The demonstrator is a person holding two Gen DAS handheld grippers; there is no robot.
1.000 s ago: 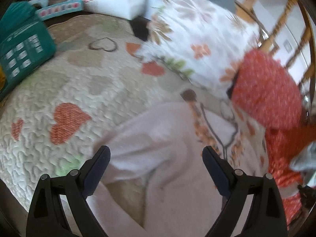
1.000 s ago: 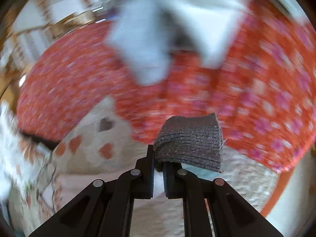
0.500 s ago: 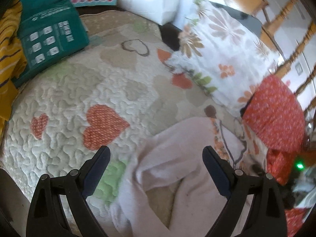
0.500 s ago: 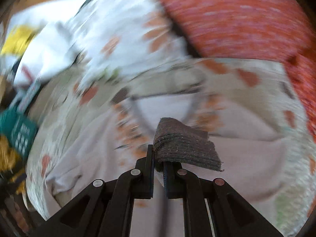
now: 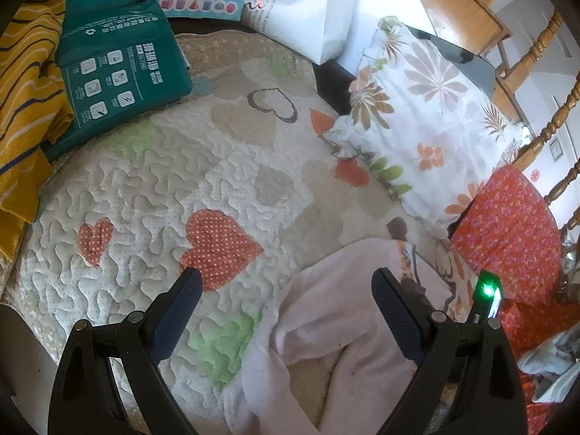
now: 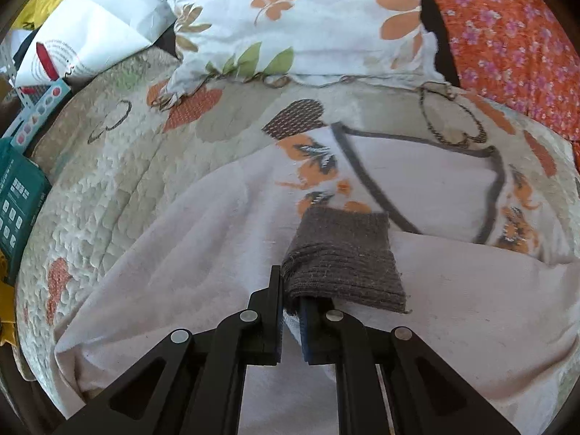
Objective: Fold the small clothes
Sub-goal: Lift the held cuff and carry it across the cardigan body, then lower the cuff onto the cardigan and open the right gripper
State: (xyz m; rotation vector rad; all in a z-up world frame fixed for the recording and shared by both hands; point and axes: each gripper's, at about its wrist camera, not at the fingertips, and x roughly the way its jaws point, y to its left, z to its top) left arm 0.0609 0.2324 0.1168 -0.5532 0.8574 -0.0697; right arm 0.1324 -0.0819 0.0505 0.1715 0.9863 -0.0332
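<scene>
A pale pink top (image 6: 453,181) with a grey-trimmed neckline and orange flowers lies spread on the quilt; its crumpled left part (image 5: 337,311) shows in the left wrist view. My right gripper (image 6: 290,290) hangs low over the top's middle, shut on a grey ribbed piece of cloth (image 6: 344,250) that folds over its right finger. My left gripper (image 5: 286,279) stands open above the top's left edge, its left finger (image 5: 181,293) over bare quilt, with nothing pinched.
The quilt (image 5: 152,188) has a heart pattern. A floral pillow (image 5: 427,108) and an orange flowered cushion (image 5: 507,232) lie behind the top. A green box (image 5: 116,65), a mustard striped cloth (image 5: 25,83) and a white bag (image 5: 301,3) sit at the far left. Wooden chairs (image 5: 551,123) stand beyond.
My right gripper has swung from over the orange cushion down onto the pink top, still holding the grey piece. The left gripper has drifted left, so more bare quilt shows.
</scene>
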